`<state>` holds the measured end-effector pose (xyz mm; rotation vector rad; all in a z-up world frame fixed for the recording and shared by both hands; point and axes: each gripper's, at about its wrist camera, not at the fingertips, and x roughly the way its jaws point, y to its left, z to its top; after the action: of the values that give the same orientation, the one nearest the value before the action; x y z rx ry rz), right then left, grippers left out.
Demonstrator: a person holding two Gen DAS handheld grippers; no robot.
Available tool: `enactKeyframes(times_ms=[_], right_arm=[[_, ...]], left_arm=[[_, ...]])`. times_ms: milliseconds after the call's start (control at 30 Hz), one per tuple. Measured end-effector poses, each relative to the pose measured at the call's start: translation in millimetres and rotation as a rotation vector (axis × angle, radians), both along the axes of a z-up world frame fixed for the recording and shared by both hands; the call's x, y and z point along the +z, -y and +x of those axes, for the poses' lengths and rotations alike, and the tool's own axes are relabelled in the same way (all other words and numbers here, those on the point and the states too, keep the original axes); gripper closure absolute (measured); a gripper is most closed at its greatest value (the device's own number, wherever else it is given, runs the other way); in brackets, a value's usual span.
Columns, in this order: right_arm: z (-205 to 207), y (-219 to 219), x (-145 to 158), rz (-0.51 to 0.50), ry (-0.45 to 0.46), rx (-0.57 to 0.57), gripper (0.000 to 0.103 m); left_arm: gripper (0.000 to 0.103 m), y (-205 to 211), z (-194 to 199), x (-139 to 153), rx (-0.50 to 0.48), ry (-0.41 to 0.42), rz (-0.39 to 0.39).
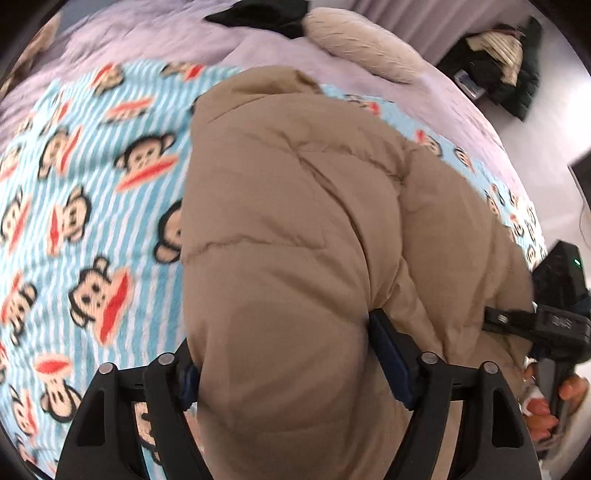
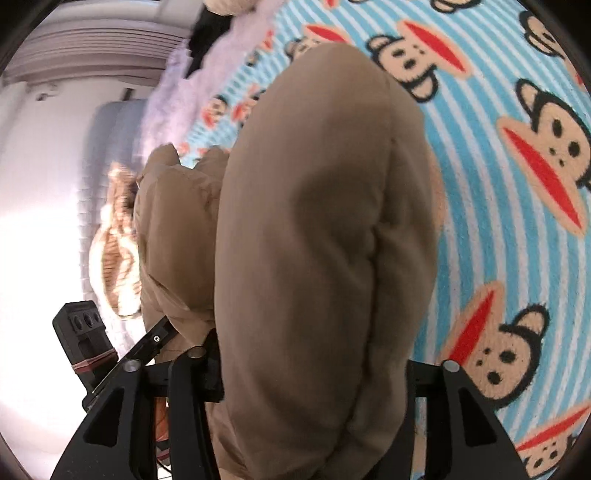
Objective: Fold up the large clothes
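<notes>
Tan puffy coat [image 1: 295, 229] hides both clamping tools' [image 1: 284, 365] [image 2: 310, 373] fingertips.

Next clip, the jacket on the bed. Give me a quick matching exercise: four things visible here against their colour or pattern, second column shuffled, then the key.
Things:
1. puffy jacket
2. blanket
3. bed cover
4. garment at the head of the bed

Looks:
A. pale lilac
B. black
C. tan
D. blue and white stripes with monkey faces

Pairs: 1-C, 2-D, 3-A, 4-B

Both the left tongs and the right tongs are gripping the jacket.
</notes>
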<state>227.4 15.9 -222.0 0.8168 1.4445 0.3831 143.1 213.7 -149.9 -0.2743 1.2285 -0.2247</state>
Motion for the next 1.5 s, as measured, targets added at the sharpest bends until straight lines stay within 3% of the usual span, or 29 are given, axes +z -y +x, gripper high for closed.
enactKeyframes(times_ms=[100, 200, 267, 367, 433, 500, 600, 667, 733, 833, 867, 967, 1000, 1067, 1233, 1400, 1500], right_arm=[[-1.2, -5.3, 22.1, -0.095, 0.007, 0.009, 0.044], [-25.1, 6.1, 75.0, -0.297, 0.126, -0.007, 0.044], [-32.4, 24.1, 101.6, -0.327, 0.221, -0.04, 0.044], [-22.4, 29.3, 118.6, -0.259, 0.273, -0.056, 0.043], [-49.9, 46.6, 112.8, -0.206, 0.244, -0.023, 0.037], [-24.9, 35.8, 88.5, -0.18, 0.192, -0.012, 0.036], [-23.5, 32.5, 56.9, -0.146, 0.121, -0.052, 0.036], [-28.8, 29.1, 54.7, -0.112, 0.102, -0.081, 0.036], [-29.5, 26.9, 42.7, -0.141, 0.086, -0.08, 0.039], [-32.1, 32.0, 35.2, -0.194, 0.052, -0.067, 0.054], [-34.1, 34.8, 35.2, -0.203, 0.042, -0.064, 0.054], [-49.7, 37.2, 55.2, -0.256, 0.074, -0.028, 0.055], [-58.8, 35.5, 66.3, -0.28, 0.101, -0.004, 0.055], [-75.1, 31.5, 80.3, -0.297, 0.14, 0.033, 0.068], [-128.9, 10.0, 91.4, -0.333, 0.172, 0.167, 0.075], [-159.0, 1.2, 31.2, -0.435, 0.058, 0.249, 0.077], [-161.3, 8.1, 12.0, -0.403, -0.025, 0.217, 0.076]], left_arm=[[0.024, -3.3, -2.2, -0.4, -0.001, 0.011, -0.003], [0.024, -3.7, -2.5, -0.2, 0.0, 0.009, -0.002], [0.024, -2.4, -4.5, 0.3, -0.001, 0.015, 0.002], [0.023, 0.5, -5.7, 0.6, 0.001, 0.022, 0.008], [0.023, 0.4, -6.6, 0.9, 0.003, 0.02, 0.008], [0.023, 0.1, -5.5, 1.3, 0.002, 0.016, 0.01], [0.023, -0.4, -8.2, 6.1, 0.0, 0.018, 0.037], [0.023, -2.4, -10.5, 10.8, 0.002, 0.028, 0.059], [0.023, -6.5, -15.1, 19.6, 0.02, 0.057, 0.098], [0.023, -15.7, -23.7, 40.0, 0.06, 0.135, 0.154], [0.023, -19.4, -26.4, 47.3, 0.066, 0.155, 0.159], [0.024, -27.9, -36.7, 61.2, 0.06, 0.183, 0.134], [0.029, -29.0, -41.0, 63.5, 0.052, 0.184, 0.125], [0.033, -25.9, -53.6, 61.4, 0.026, 0.151, 0.11], [0.032, 1.5, -84.0, 25.7, -0.007, 0.054, 0.167], [0.022, 7.0, -92.6, 8.4, 0.011, 0.017, 0.152], [0.022, 7.4, -91.1, 16.8, -0.009, 0.024, 0.182]])
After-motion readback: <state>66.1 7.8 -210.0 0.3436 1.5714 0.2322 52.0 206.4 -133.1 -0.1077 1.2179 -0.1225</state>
